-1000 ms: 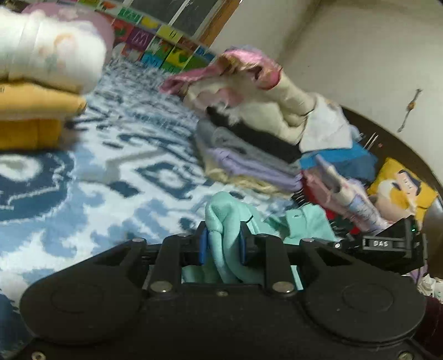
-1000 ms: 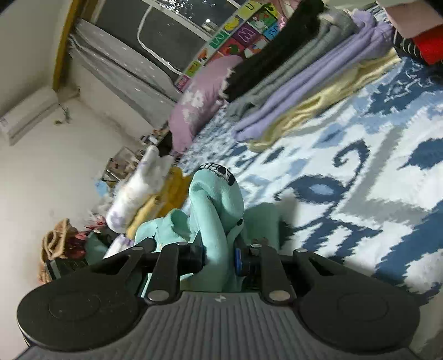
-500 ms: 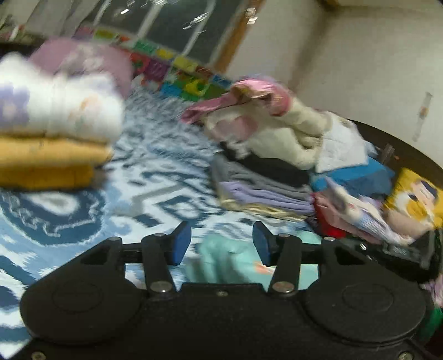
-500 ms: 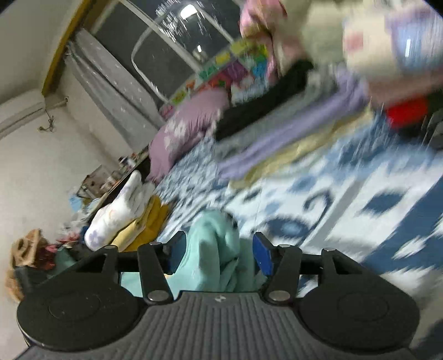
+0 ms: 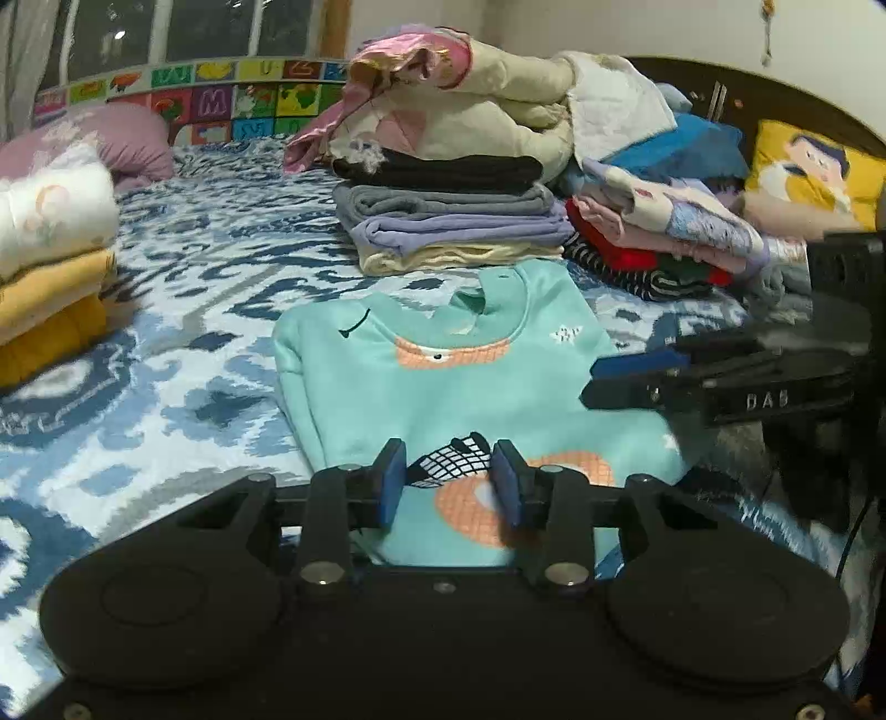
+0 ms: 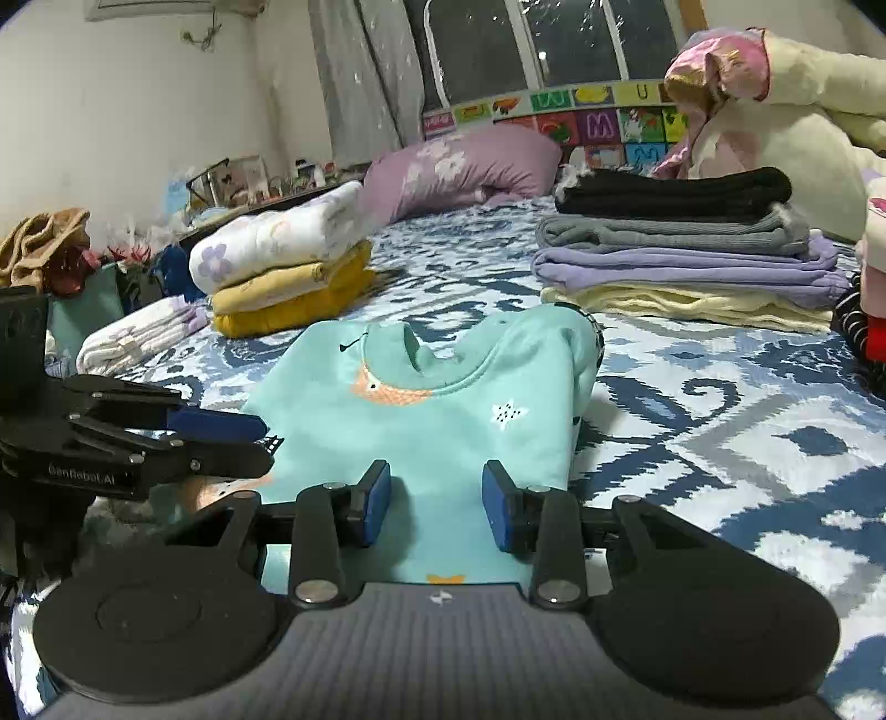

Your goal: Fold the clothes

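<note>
We see the green top (image 5: 443, 382) lying flat on the bed (image 5: 183, 354), just in front of the pile of folded clothes (image 5: 454, 221). Our left gripper (image 5: 446, 483) and right gripper (image 6: 434, 501) hover at the top's near edge, fingers apart and closing on nothing (the cloth lies under them). If we pinch only one layer, the fold could slide open.

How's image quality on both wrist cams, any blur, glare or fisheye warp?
Left wrist: mint sweater sharp, yellow-and-white stack at the left edge smeared, dark vignette in the corners. Right wrist: sharp throughout, light reflections on the dark window, bed bowed by the fisheye.
</note>
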